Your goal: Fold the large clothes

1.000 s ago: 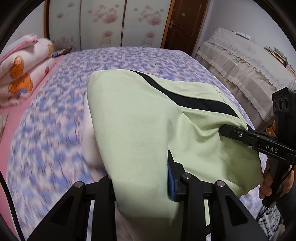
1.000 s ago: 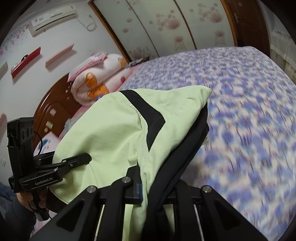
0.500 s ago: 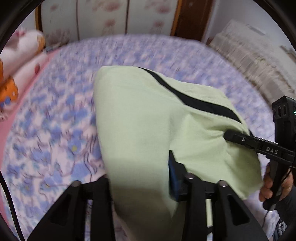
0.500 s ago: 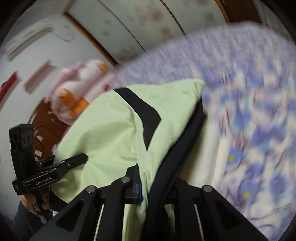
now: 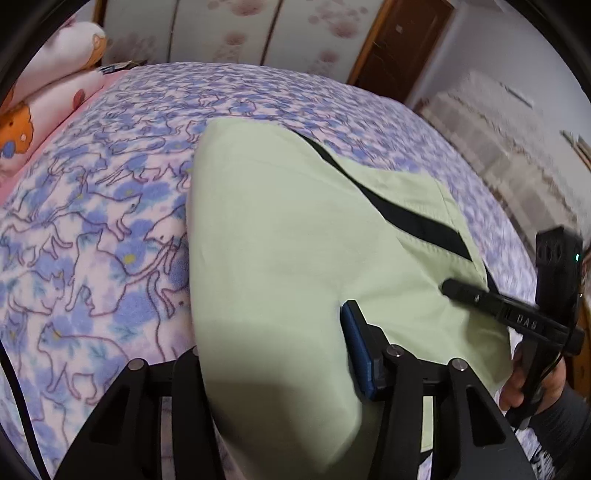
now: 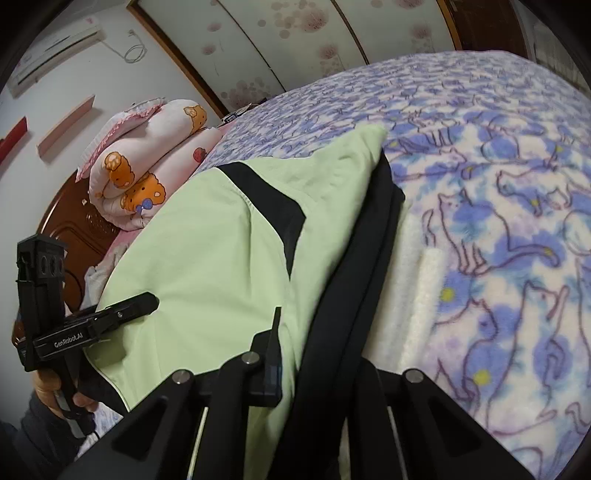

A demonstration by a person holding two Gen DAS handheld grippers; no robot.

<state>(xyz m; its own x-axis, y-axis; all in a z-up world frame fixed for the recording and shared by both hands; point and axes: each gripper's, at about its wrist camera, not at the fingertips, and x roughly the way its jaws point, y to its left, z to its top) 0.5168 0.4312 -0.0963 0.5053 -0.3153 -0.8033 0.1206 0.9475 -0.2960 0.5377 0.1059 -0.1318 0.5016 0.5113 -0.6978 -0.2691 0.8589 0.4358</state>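
Note:
A large light-green garment [image 5: 295, 240] with black stripes lies folded over on the floral bed cover [image 5: 92, 221]. My left gripper [image 5: 280, 354] is shut on the garment's near edge; the cloth hides its left finger. My right gripper [image 6: 317, 350] is shut on the garment's other near edge, green and black layers [image 6: 351, 277] running between its fingers. Each gripper shows in the other's view: the right gripper [image 5: 454, 286] at the garment's right side, the left gripper [image 6: 147, 301] at its left side.
A rolled pink quilt with bear prints [image 6: 147, 166] lies at the head of the bed by a wooden headboard [image 6: 74, 236]. Sliding wardrobe doors [image 5: 240, 33] and a brown door [image 5: 402, 44] stand beyond the bed. A covered cabinet [image 5: 517, 147] stands at the right.
Both grippers have lowered and moved forward with the garment, bringing it down close to the bed cover. Both grips are unchanged.

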